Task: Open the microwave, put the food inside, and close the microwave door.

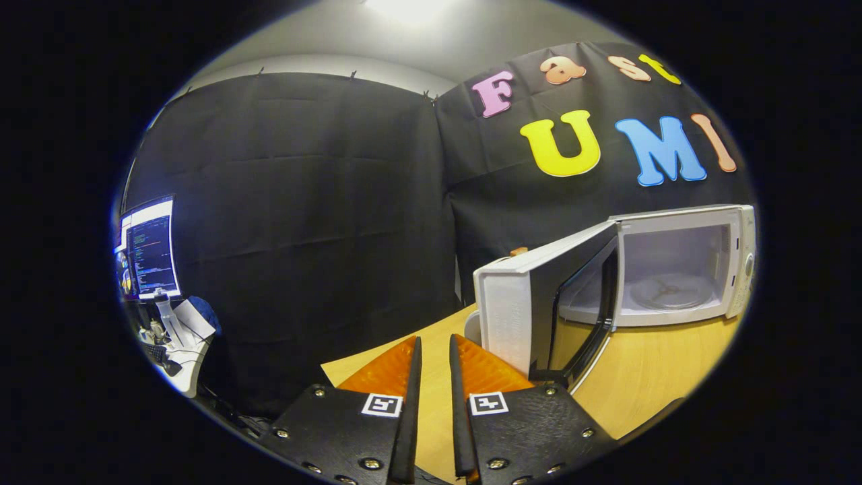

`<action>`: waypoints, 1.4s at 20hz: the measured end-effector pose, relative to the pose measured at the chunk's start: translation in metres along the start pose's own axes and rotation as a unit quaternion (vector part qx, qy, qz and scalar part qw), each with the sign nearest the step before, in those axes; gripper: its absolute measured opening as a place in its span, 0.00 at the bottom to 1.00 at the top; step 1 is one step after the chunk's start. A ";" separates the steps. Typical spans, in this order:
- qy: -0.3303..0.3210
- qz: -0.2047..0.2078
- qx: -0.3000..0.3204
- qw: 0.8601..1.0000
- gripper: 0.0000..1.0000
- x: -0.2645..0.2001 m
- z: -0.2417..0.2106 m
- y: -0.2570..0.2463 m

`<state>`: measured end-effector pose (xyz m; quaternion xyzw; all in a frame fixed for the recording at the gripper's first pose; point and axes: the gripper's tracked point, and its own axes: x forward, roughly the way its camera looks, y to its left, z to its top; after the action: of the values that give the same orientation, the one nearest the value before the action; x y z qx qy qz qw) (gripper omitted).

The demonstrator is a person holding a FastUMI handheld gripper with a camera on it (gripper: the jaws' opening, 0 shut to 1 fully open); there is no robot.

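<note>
We see the gripper [434,350] held low over the near corner of the table [646,377], its fingers drawn close with only a thin slit between them and nothing pinched in that slit. The tips point toward the table's left edge and the black cloth wall behind it.

Just ahead of the right finger, and nearly touching it in our view, stands the door [539,296] of the microwave [680,266]. The door is swung wide open toward us, its pale outer edge facing the fingers and its dark window panel turned toward the cavity. It stands between the fingers and the oven mouth, so the way in lies around its free edge. Beyond the door, the cavity is open and lit, and a round glass turntable [670,291] lies on its floor. The control panel with a knob sits on the microwave's far right side.

A small pale rounded thing peeks out at the foot of the door, just beyond the right fingertip; we cannot tell what it is. A bit of orange shows above the door's top edge, also unclear.

Well apart to the left, past the table, a lit monitor [149,248] stands over a cluttered desk [176,350] with a bottle and papers.
</note>
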<state>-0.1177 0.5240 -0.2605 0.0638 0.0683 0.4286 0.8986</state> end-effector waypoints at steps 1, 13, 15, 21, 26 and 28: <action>-0.003 0.013 0.007 1.000 0.23 -0.001 0.004 0.008; -0.077 -0.047 -0.030 0.995 0.97 -0.110 0.083 -0.043; -0.085 -0.083 -0.023 0.993 0.97 -0.132 0.094 -0.072; -0.114 -0.199 -0.047 0.972 0.97 -0.200 0.116 -0.164; -0.126 -0.293 -0.048 0.947 0.97 -0.273 0.104 -0.235; -0.117 -0.323 -0.037 0.938 0.96 -0.301 0.092 -0.260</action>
<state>-0.0910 0.1226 -0.1944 0.0549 -0.0359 0.1070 0.9921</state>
